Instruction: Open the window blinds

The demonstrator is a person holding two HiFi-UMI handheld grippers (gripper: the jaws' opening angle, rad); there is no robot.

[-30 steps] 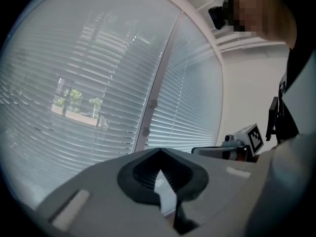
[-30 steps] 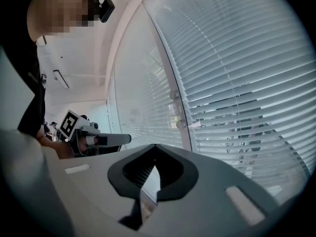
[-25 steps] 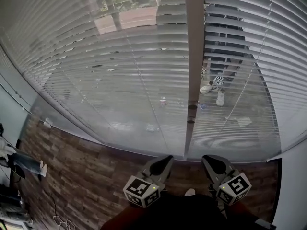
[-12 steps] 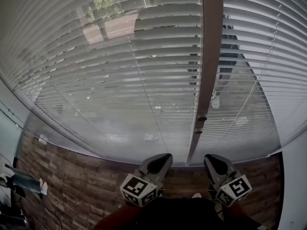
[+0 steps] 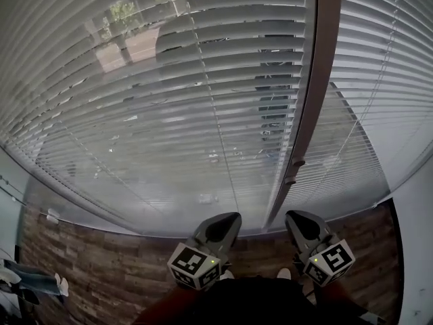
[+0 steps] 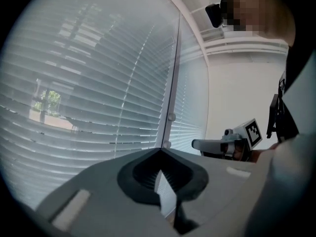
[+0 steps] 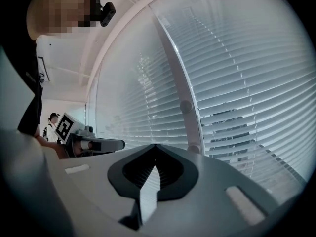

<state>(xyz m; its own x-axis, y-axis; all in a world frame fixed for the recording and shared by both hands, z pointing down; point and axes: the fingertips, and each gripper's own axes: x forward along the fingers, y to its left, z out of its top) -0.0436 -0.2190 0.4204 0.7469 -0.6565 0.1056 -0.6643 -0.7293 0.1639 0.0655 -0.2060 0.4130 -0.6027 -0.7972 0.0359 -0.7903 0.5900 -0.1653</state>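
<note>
Pale horizontal window blinds (image 5: 169, 93) fill the head view, their slats tilted enough that the street shows through. A grey vertical window post (image 5: 316, 80) with two small knobs (image 5: 293, 170) divides them. A thin cord (image 5: 369, 100) hangs slanting across the right-hand blind. My left gripper (image 5: 226, 217) and right gripper (image 5: 294, 217) are low, close to my body, side by side and short of the blinds. Both are shut with nothing in them. The left gripper view shows its jaw tips (image 6: 160, 150) together, the post (image 6: 173, 98) ahead and the right gripper (image 6: 217, 144) beside it.
Dark wood-pattern floor (image 5: 101, 263) runs below the sill. A white wall (image 5: 414, 249) closes the right side. Someone's legs (image 5: 34, 283) show at the lower left. Another person (image 7: 51, 125) stands far back in the right gripper view, behind the left gripper (image 7: 98, 144).
In the head view the window post has slid to the right and the blinds loom larger. Both grippers stay shut near the bottom edge.
</note>
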